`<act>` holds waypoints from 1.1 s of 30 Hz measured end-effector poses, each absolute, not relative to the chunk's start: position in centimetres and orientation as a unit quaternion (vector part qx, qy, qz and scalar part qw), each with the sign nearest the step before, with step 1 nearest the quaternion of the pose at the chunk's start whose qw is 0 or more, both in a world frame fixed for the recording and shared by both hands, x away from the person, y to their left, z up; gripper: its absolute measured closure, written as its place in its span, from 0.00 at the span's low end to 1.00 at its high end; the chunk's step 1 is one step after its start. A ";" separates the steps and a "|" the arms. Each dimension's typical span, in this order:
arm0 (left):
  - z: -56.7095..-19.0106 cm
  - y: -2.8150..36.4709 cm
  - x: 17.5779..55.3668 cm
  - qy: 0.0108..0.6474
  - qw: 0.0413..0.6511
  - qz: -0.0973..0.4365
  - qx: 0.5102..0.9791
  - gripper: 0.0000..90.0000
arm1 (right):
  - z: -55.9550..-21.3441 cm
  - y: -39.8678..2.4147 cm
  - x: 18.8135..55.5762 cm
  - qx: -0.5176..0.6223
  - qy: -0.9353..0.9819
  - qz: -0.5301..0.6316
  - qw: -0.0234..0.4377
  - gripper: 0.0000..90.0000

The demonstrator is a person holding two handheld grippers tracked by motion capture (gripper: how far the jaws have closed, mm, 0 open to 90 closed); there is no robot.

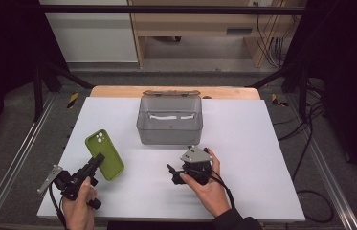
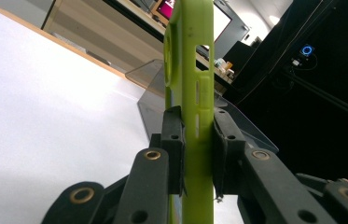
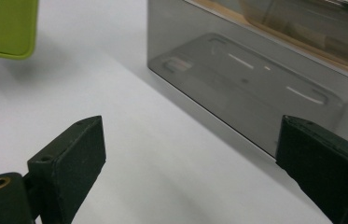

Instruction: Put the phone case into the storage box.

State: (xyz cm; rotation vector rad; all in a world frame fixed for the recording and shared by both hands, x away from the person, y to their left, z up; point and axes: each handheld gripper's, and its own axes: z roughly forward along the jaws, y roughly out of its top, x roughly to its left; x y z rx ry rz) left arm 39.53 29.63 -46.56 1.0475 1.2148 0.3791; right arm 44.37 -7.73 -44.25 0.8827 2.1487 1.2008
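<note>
A lime-green phone case [image 1: 104, 154] is held off the white table at the left, its camera cut-out toward the far side. My left gripper [image 1: 97, 161] is shut on its lower edge; in the left gripper view both pads clamp the case [image 2: 195, 107] edge-on. A clear grey plastic box [image 1: 170, 120] with its lid tipped back stands at the table's middle. My right gripper [image 1: 172, 174] is in front of the box, jaws wide open with nothing between them. In the right gripper view the box [image 3: 255, 70] lies ahead and the green case [image 3: 3, 28] shows at the top left.
The white table top [image 1: 243, 143] has bare room on the right and along the front. A wooden strip [image 1: 118, 91] runs along the far edge. Metal rails flank the table, and cables [image 1: 310, 143] hang at the right.
</note>
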 end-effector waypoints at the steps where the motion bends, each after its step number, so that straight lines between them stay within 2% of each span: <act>1: -46.6 29.6 39.5 0.541 0.679 0.169 0.466 0.86 | -44.2 -7.7 44.4 0.326 0.793 0.443 0.260 0.10; 21: -46.7 29.7 39.5 0.540 0.678 0.173 0.468 0.86 | -45.0 -18.2 43.3 0.397 0.734 0.463 0.298 0.07; 33: -46.6 29.9 39.4 0.537 0.678 0.169 0.473 0.86 | -45.7 -22.3 41.8 0.406 0.692 0.491 0.338 0.05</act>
